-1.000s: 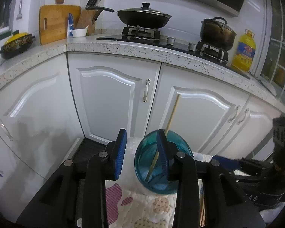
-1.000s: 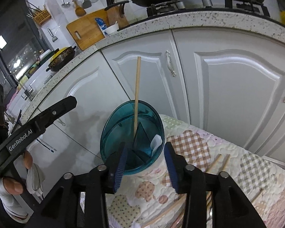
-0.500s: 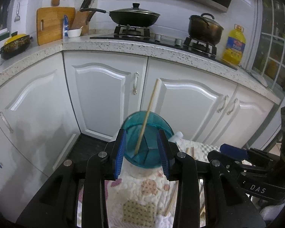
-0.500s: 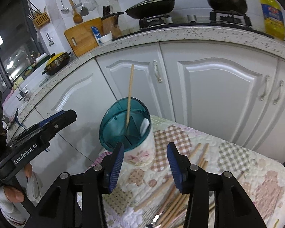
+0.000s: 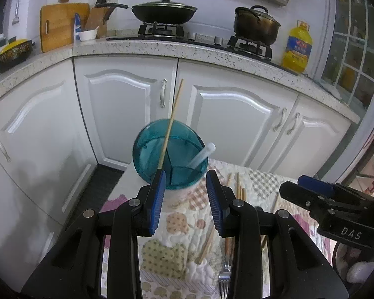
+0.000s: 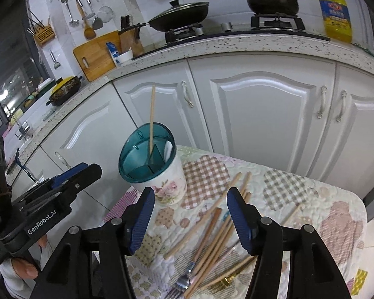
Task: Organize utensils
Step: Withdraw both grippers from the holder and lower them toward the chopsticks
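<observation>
A white floral utensil holder (image 6: 167, 186) with a teal divided top (image 5: 169, 154) stands at the far left corner of the quilted table cloth (image 6: 324, 211). One wooden chopstick (image 6: 151, 119) stands upright in it, beside a white handle (image 5: 202, 154). Several loose chopsticks (image 6: 217, 224) and a fork (image 6: 184, 279) lie on the cloth. My left gripper (image 5: 187, 186) hangs just short of the holder, open and empty. My right gripper (image 6: 190, 199) is above the loose chopsticks with its jaws opening and nothing between them.
White cabinet doors (image 5: 127, 114) and a speckled counter (image 6: 236, 47) stand close behind the table. A wok (image 5: 162, 12), a pot (image 5: 255, 25) and an oil bottle (image 5: 296, 47) sit on the counter. A hand (image 6: 25, 269) holds the left gripper.
Both grippers have drawn back from the holder, which now looks smaller and farther off. The right jaws have spread wider. The chopstick stays standing in the holder.
</observation>
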Available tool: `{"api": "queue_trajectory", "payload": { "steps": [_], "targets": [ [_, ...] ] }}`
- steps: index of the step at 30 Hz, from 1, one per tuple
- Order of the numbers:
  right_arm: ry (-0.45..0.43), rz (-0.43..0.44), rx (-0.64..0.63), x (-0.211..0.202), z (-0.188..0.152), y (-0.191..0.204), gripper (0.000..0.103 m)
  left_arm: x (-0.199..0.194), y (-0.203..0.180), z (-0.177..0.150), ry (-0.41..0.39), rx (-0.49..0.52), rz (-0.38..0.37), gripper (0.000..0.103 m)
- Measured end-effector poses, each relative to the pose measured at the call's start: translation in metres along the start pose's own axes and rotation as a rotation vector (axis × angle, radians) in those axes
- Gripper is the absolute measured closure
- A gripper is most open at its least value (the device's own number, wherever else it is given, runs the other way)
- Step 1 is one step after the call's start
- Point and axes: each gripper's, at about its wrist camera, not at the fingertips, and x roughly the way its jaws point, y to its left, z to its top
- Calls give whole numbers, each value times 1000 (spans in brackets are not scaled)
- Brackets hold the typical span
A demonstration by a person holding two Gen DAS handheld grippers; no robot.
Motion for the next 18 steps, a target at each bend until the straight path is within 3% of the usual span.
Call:
{"api": "queue_trajectory", "payload": {
  "steps": [18],
  "targets": [
    [67,-99,105,-12,-47,-62,40,20,-11,-43,119,7,-53,70]
  ]
}}
